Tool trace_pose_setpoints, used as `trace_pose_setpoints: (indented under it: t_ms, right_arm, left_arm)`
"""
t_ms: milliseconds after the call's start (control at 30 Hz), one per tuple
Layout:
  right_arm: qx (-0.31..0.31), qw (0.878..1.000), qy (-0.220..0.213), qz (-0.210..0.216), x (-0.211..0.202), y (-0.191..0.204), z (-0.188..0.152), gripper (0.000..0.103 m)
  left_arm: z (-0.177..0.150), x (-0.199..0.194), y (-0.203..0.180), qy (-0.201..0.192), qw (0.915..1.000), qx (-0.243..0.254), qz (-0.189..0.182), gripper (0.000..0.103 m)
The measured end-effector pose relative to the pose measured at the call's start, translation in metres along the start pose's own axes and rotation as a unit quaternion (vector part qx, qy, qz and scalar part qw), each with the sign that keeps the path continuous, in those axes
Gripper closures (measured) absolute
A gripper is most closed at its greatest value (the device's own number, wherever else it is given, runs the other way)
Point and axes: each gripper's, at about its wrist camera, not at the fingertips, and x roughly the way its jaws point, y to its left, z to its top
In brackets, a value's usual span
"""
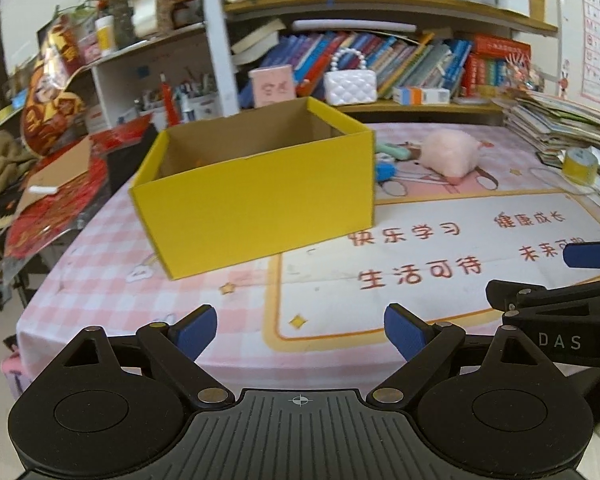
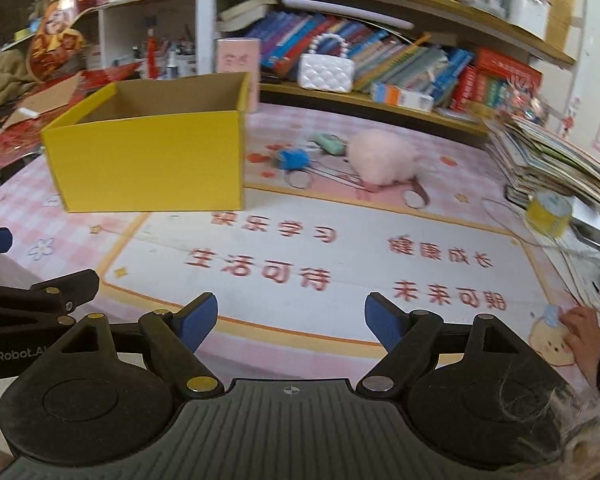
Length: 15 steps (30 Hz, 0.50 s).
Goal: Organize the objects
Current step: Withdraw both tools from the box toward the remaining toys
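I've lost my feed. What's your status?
Both tongs, left and right, open, empty. Yellow box open-topped; pink plush loose on the table beside it. Nothing blocking.

The black left gripper with blue pads stood wide open and empty; the matching right gripper beside it gaped too, pointing downward.

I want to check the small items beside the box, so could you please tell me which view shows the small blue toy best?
The right wrist view: the small blue toy lies fully visible beside the yellow cardboard box. In the left wrist view the box hides part of the toy.
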Motion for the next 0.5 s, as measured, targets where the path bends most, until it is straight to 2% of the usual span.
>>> trace_pose_setpoints:
  t_ms: [300, 500]
  right_arm:
    - [0.010, 1.000, 0.012, -0.017, 0.016, -0.051, 0.010, 0.023]
    - [0.016, 0.999, 0.020, -0.025, 0.035, -0.090, 0.024, 0.023]
  left_arm:
    - [0.030, 0.028, -0.048, 0.008, 0.9996, 0.015, -0.023, 0.010]
    - [0.051, 0.050, -0.080, 0.010, 0.9993, 0.026, -0.024, 0.010]
